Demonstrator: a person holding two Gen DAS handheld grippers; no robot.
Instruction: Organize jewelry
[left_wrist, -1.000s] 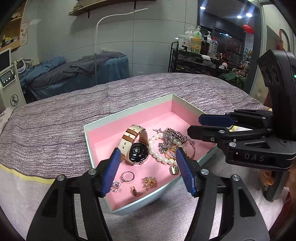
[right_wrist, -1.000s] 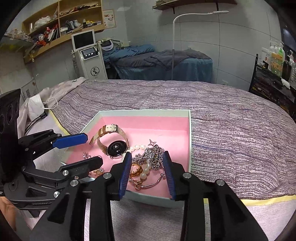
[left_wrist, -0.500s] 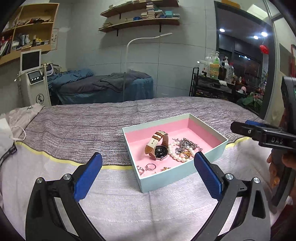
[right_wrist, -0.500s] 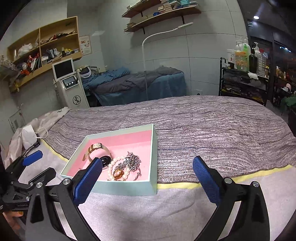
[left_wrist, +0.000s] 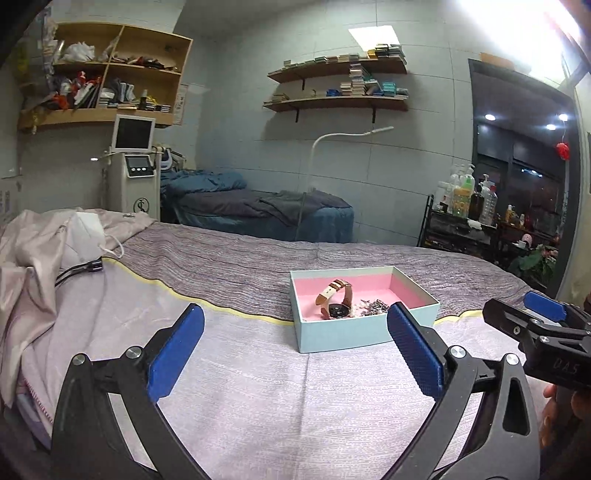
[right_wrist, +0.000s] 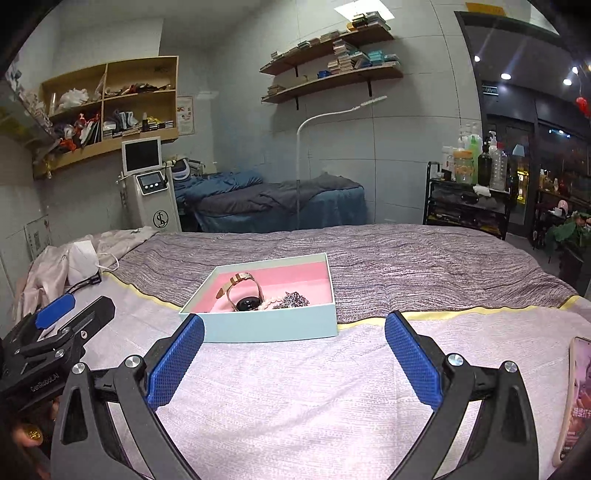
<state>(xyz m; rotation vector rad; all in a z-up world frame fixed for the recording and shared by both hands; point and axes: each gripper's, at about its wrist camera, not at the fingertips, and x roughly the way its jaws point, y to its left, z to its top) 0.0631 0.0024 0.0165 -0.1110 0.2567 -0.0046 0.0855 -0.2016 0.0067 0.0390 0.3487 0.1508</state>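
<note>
With both the left gripper (left_wrist: 295, 343) and right gripper (right_wrist: 294, 354) held spread and empty, well back from the jewelry box (right_wrist: 273, 326), a fresh approach is judged needed.

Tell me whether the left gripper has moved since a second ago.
Yes. The left gripper has pulled back and up from the pale blue, pink-lined jewelry box; its open fingers earlier reached over the box, which now sits well ahead.
</note>
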